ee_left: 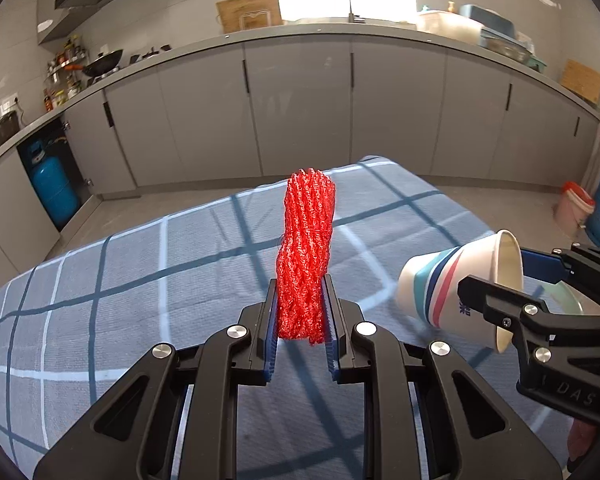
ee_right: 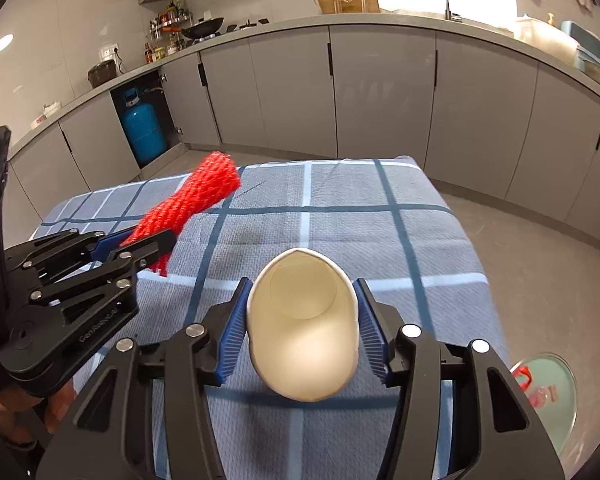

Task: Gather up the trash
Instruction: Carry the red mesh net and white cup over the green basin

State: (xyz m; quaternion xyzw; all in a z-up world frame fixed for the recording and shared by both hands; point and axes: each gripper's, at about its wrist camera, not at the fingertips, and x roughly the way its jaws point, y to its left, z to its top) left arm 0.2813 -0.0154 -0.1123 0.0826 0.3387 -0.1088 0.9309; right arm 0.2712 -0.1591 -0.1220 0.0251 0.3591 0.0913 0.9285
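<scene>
My left gripper (ee_left: 300, 312) is shut on a red foam net sleeve (ee_left: 306, 248), which sticks up above the blue checked tablecloth (ee_left: 140, 280). In the right wrist view the left gripper (ee_right: 148, 246) and the red net (ee_right: 196, 196) show at the left. My right gripper (ee_right: 302, 320) is shut on a white paper cup (ee_right: 304, 328), its open mouth toward the camera and squeezed oval. In the left wrist view the cup (ee_left: 456, 288) shows coloured stripes, held on its side in the right gripper (ee_left: 496, 276) above the cloth.
A pale green bin (ee_right: 548, 392) with red scraps inside stands on the floor at the table's right. Grey kitchen cabinets (ee_left: 300, 112) run behind the table. Blue gas cylinders (ee_left: 54, 188) stand at the left and far right, with a pink bucket (ee_left: 572, 208).
</scene>
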